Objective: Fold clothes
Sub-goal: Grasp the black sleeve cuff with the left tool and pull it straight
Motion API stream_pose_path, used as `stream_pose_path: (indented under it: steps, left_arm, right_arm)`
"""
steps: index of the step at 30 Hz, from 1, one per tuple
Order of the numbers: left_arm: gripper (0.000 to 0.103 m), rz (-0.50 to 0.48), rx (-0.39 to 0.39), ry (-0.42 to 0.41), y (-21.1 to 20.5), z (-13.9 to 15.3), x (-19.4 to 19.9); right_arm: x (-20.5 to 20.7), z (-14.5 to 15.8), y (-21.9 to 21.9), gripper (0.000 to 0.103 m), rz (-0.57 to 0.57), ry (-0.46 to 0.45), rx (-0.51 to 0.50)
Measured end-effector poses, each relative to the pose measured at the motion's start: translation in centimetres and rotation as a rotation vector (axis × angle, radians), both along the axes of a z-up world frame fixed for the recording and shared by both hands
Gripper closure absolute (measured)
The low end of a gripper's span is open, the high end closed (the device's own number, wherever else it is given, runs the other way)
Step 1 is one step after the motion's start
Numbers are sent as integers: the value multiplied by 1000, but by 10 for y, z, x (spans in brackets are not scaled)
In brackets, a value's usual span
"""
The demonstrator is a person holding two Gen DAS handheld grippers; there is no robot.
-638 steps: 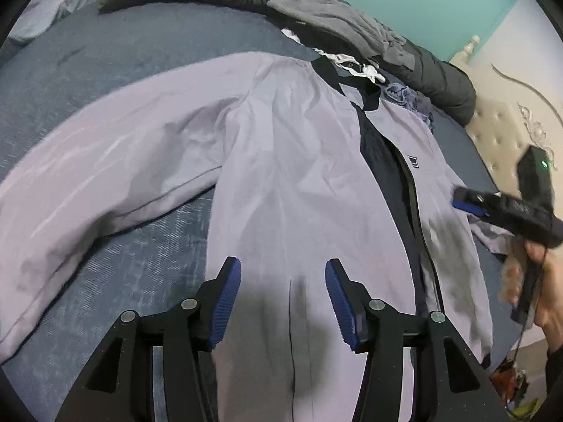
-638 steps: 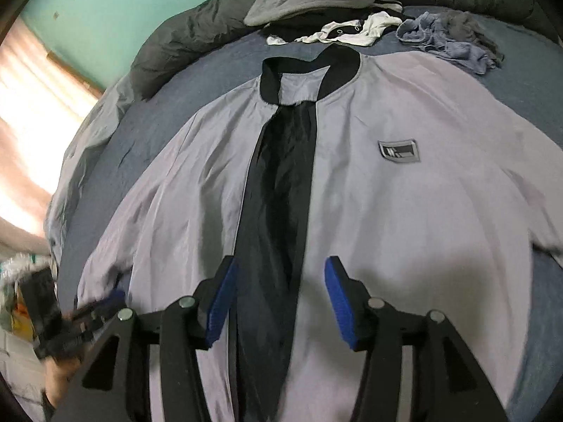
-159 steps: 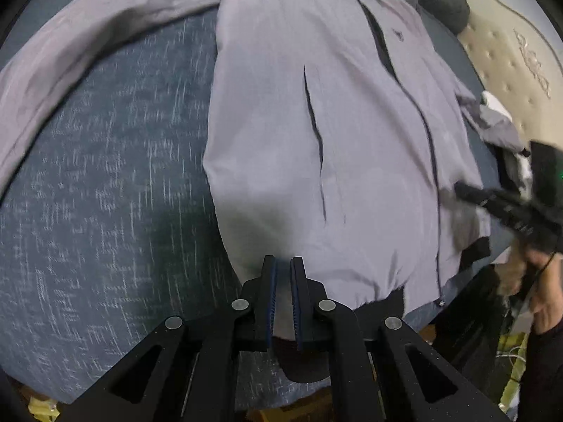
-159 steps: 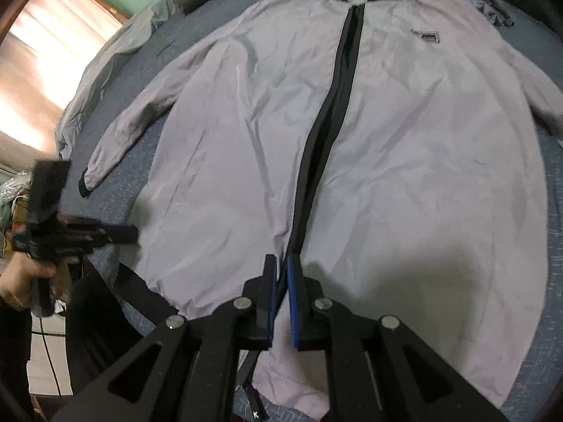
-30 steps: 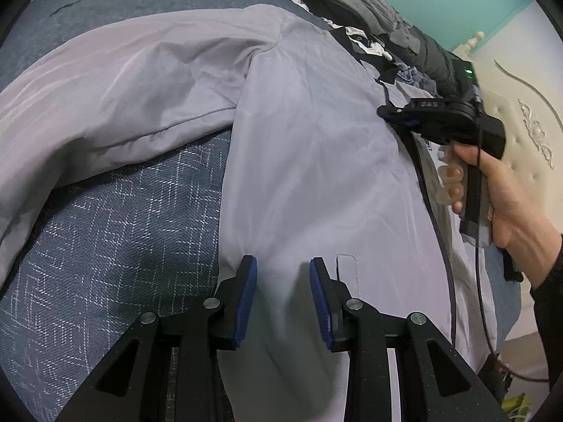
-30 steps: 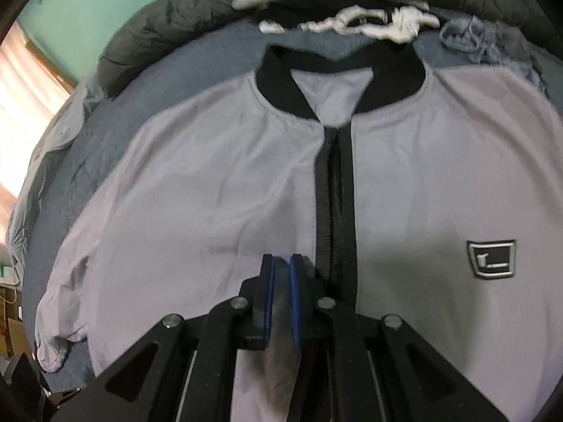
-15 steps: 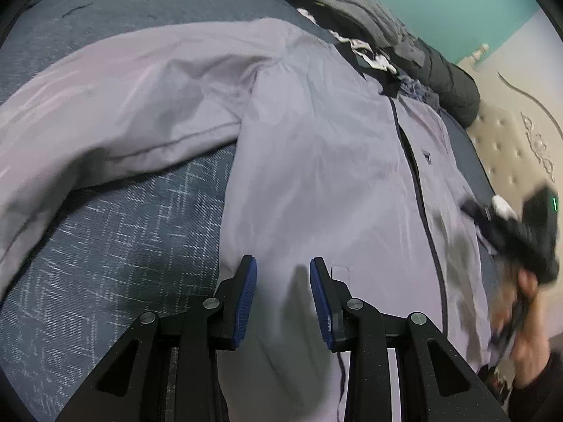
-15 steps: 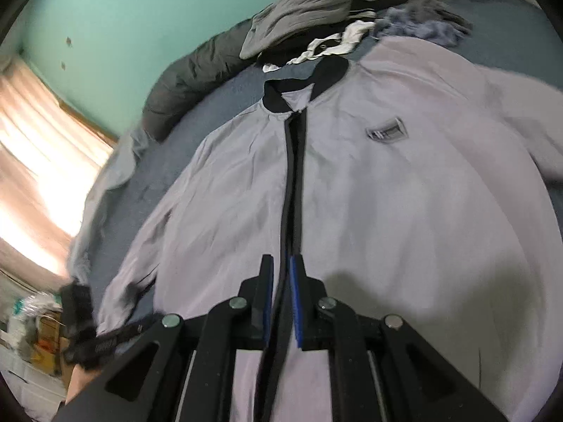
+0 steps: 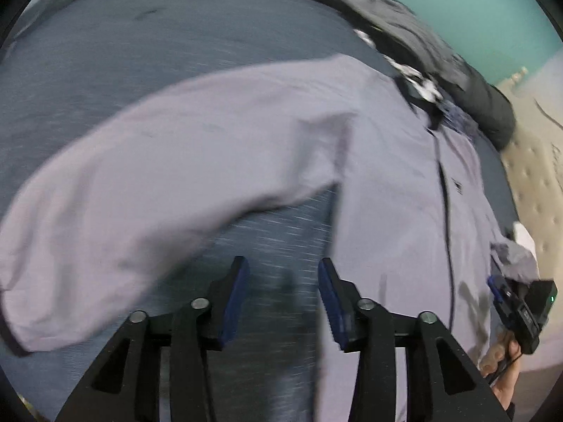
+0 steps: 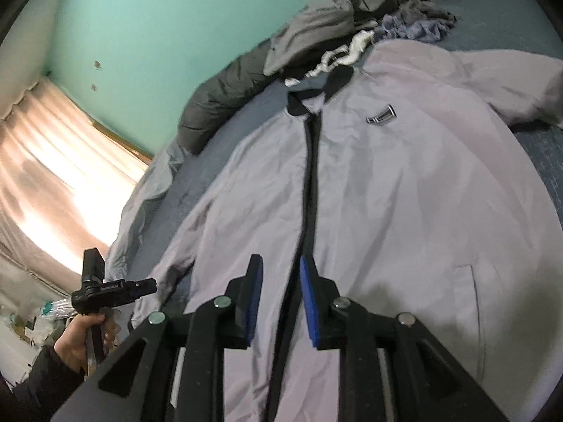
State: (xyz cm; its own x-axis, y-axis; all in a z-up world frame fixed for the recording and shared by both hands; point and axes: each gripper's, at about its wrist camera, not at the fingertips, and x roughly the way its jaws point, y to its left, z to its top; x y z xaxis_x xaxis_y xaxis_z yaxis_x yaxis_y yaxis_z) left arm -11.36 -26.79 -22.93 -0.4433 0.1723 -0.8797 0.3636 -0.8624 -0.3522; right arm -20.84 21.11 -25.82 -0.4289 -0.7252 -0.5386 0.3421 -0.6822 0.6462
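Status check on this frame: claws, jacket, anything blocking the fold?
Left claw open, empty, over bedcover. Right claw open over zip line. Jacket flat, sleeves spread, unfolded. Clothes pile sits beyond collar, clear.

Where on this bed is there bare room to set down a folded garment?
Free: the blue bedspread beyond the grey jacket's outstretched sleeve, and the wedge between sleeve and body, under the open left hand-held gripper. Crowded: the clothes pile and dark duvet past the collar.
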Motion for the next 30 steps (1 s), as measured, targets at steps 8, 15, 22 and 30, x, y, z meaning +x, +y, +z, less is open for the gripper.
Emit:
stream_pose_path:
  steps: [8,15,22,30]
  left_arm:
    - [54,161,-37,-46,-85,10,40]
    - [51,255,-70,-47,-126,1,70]
    - [44,377,-95,-51,-157,-7,105]
    - [36,475,-98,-73,-194,-20,135]
  right_arm:
    - [1,-13,9,77,-5,-33,-62]
    - [-3,-17,10,77,-14,-36,-61]
    - [-1,-17,6,77,-4,-30,-49]
    - [1,-19,-2,77,15,-30,-40]
